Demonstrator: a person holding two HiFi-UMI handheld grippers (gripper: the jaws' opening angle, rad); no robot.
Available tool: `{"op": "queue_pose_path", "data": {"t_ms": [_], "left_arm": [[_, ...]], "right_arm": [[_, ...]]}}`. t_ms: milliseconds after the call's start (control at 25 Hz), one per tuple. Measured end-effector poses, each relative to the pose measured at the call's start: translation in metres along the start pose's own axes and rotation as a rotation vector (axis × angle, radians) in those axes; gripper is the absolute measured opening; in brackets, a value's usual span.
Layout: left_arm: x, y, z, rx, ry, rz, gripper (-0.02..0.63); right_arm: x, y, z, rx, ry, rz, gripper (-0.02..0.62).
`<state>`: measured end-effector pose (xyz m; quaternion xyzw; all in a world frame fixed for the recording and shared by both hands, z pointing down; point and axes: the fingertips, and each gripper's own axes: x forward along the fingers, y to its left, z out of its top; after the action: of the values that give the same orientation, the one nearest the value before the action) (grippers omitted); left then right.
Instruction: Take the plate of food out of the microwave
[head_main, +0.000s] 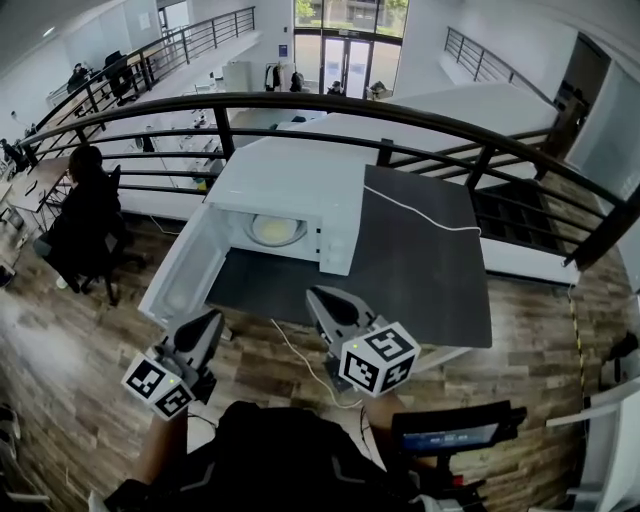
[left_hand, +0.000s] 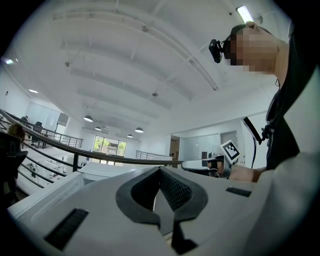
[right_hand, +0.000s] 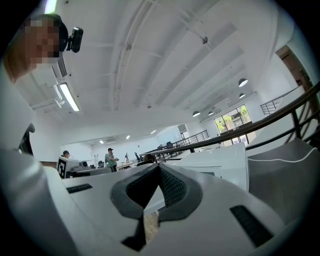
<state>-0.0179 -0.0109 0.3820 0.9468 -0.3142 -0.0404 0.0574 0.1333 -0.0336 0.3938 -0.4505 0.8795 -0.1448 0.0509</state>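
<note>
Setting: mezzanine with wood-plank floor and a curved black metal railing (head_main: 400, 115); open office below.
Surface: dark grey rectangular table (head_main: 430, 280) against the railing, a thin white cable (head_main: 420, 212) lying across it.
Appliance: boxy white microwave (head_main: 290, 175) at the table's left end, its white door (head_main: 185, 270) swung fully open to the left.
Task object: pale round plate (head_main: 276, 230) sat inside the cavity, centred on the floor of the oven; the food on it was too small to make out.
Left gripper (head_main: 208, 322): jaws pressed together, nothing between them; held level near the person's body, short of the table edge, below the open door.
Right gripper (head_main: 325, 300): jaws likewise closed and empty; at the table's near edge, pointed toward the microwave front.
Done: door open, cavity exposed.
Left to do: open the jaws, reach in, grip the plate rim, draw it out onto the table.
Progress, by judgement: early; approach stage, plate untouched.
</note>
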Motion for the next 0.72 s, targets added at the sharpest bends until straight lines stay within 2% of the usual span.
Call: {"op": "queue_pose_path", "data": {"t_ms": [240, 400, 480, 720], "left_arm": [[0.005, 0.025, 0.005, -0.009, -0.018, 0.011, 0.005], [0.002, 0.056, 0.017, -0.014, -0.051, 0.034, 0.005], [0.004, 0.07, 0.022, -0.022, -0.053, 0.021, 0.005], [0.034, 0.119, 0.063, -0.031, -0.059, -0.013, 0.005]], "right_arm": [[0.032, -0.01, 0.002, 0.014, 0.003, -0.003, -0.002], [0.06, -0.008, 0.001, 0.005, 0.012, -0.008, -0.002], [0.074, -0.009, 0.002, 0.006, 0.011, -0.019, -0.002], [0.128, -0.021, 0.044, 0.017, -0.003, -0.047, -0.002]]}}
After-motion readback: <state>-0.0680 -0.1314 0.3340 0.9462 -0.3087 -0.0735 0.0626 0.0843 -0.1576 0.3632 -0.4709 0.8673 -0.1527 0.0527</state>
